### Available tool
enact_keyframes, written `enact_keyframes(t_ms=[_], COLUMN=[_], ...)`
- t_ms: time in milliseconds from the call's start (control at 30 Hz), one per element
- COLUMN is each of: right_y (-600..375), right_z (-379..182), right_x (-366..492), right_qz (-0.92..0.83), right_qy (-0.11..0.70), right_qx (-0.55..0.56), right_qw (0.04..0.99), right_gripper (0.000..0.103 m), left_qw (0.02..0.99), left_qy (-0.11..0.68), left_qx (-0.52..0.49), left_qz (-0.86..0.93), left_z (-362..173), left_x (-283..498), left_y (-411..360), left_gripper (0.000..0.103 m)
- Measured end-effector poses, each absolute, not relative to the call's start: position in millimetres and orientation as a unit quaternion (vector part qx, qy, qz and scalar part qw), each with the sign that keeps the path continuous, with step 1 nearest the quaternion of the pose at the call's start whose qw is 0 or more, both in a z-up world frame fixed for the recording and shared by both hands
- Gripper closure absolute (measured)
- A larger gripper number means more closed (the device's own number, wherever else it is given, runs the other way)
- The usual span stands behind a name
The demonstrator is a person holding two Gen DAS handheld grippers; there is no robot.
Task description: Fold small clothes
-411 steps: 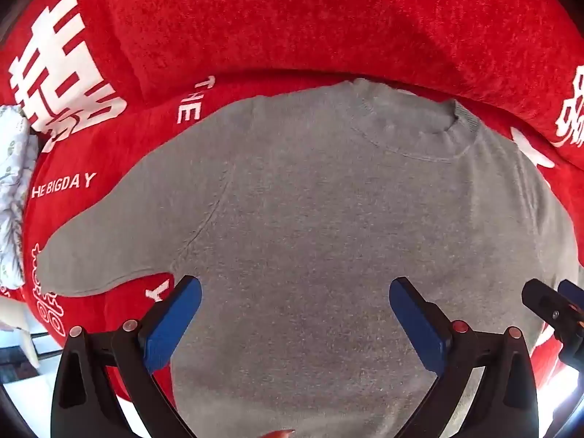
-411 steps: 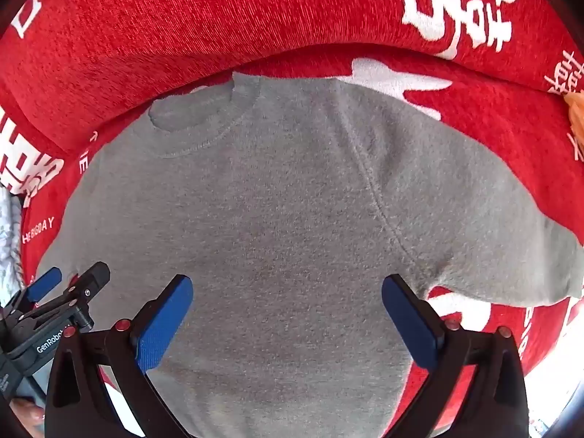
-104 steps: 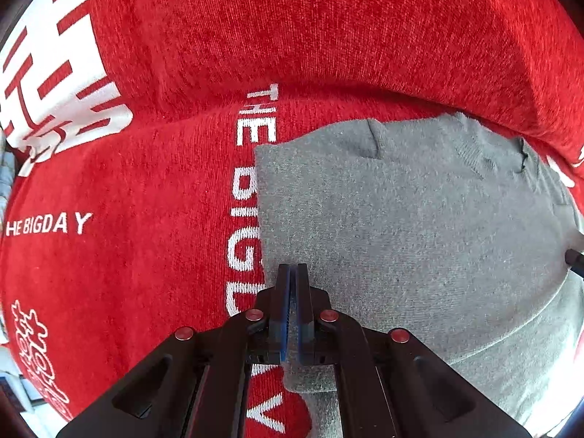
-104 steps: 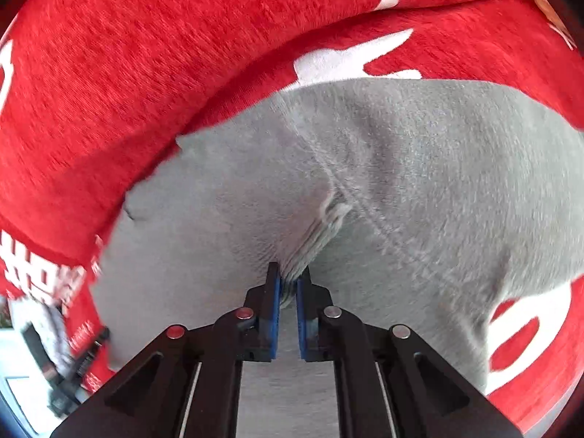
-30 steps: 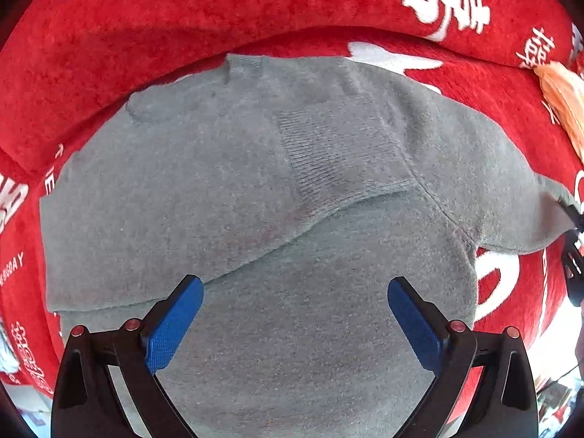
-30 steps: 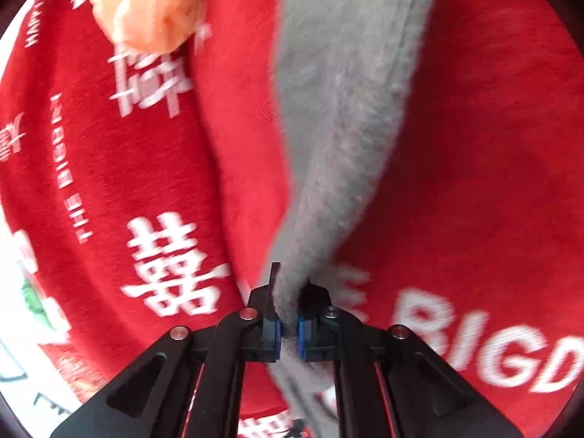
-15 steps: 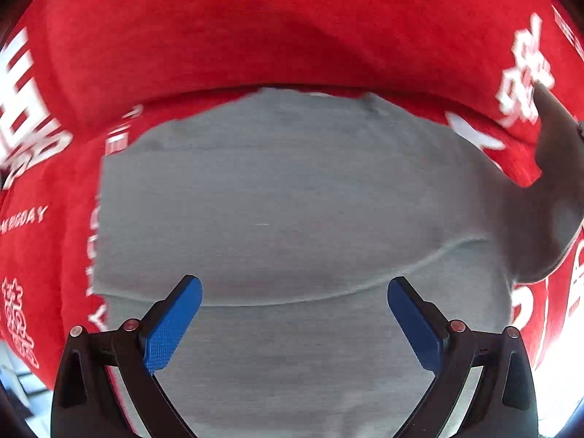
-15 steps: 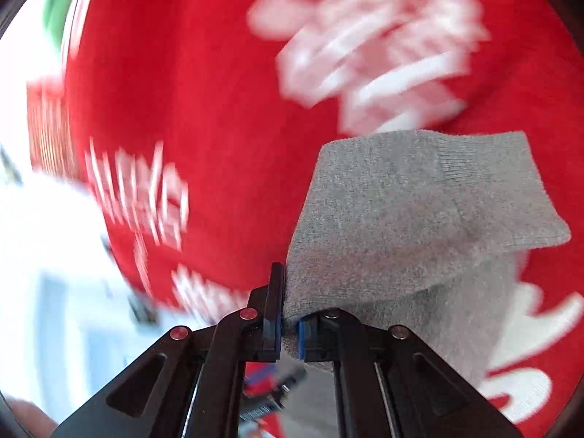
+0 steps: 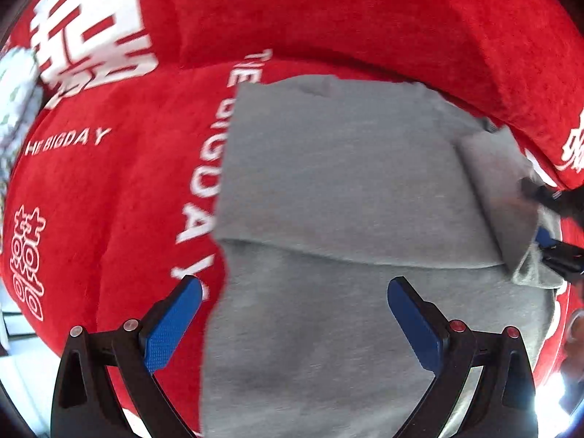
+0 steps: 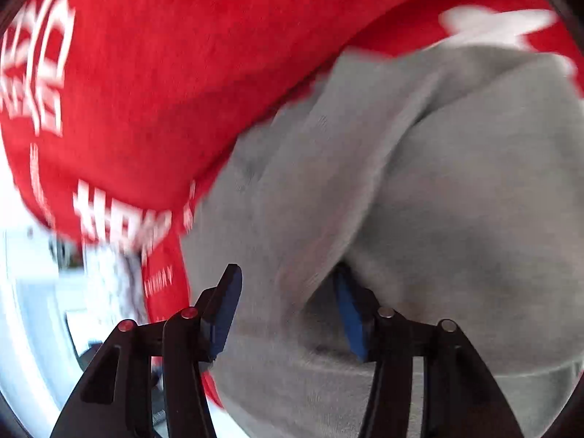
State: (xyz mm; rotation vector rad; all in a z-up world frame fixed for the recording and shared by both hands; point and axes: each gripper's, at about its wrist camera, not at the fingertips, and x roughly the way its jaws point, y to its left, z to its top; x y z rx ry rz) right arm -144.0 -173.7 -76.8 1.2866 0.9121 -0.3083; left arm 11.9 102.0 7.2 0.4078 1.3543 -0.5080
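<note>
A small grey sweater (image 9: 328, 189) lies on a red blanket with white lettering (image 9: 109, 182). Its left sleeve is folded across the body. Its right sleeve (image 9: 492, 189) is folded in over the right side. My left gripper (image 9: 292, 314) is open and empty, above the sweater's lower body. My right gripper (image 10: 288, 306) is open, with the grey sleeve cloth (image 10: 419, 182) draped loosely between its blue pads (image 10: 226, 310). The right gripper also shows at the right edge of the left wrist view (image 9: 551, 226), at the folded sleeve.
The red blanket rises in a ridge behind the sweater (image 9: 365, 18). A pale patterned cloth (image 9: 14, 109) lies at the far left. A bright white area (image 10: 29, 310) lies past the blanket's edge in the right wrist view.
My right gripper has carried the right sleeve in over the sweater and opened, letting the cuff go. My left gripper stays open and has shifted left.
</note>
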Motion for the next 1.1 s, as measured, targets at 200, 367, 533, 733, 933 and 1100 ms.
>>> enact_keyframes(t_ms=[200, 367, 533, 733, 933, 1100], right_y=[-187, -96, -29, -67, -150, -196], right_z=[-58, -24, -53, -53, -76, -81], right_x=[-103, -33, -22, -103, -239, -274], right_qz=[-0.131, -0.017, 0.015, -0.047, -0.198, -0.259], right_qy=[0.386, 0.499, 0.599, 0.566, 0.463, 0.391], right_qx=[0.556, 0.338, 0.219, 0.355, 0.567, 0.612], right_qw=[0.725, 0.798, 0.771, 0.743, 0.652, 0.637], right_gripper=[0.096, 0.094, 0.073, 0.055, 0.055, 0.083], left_qw=[0.74, 0.751, 0.757, 0.759, 0.759, 0.751], left_qy=[0.614, 0.609, 0.612, 0.607, 0.597, 0.597], left_qx=[0.168, 0.159, 0.151, 0.151, 0.158, 0.183], left_qz=[-0.217, -0.199, -0.171, -0.181, -0.207, -0.213], left_z=[14, 18, 16, 17, 9, -8], left_x=[22, 32, 42, 49, 52, 49], left_y=[127, 147, 166, 156, 112, 82], left_gripper=[0.001, 0.001, 0.001, 0.001, 0.001, 0.001])
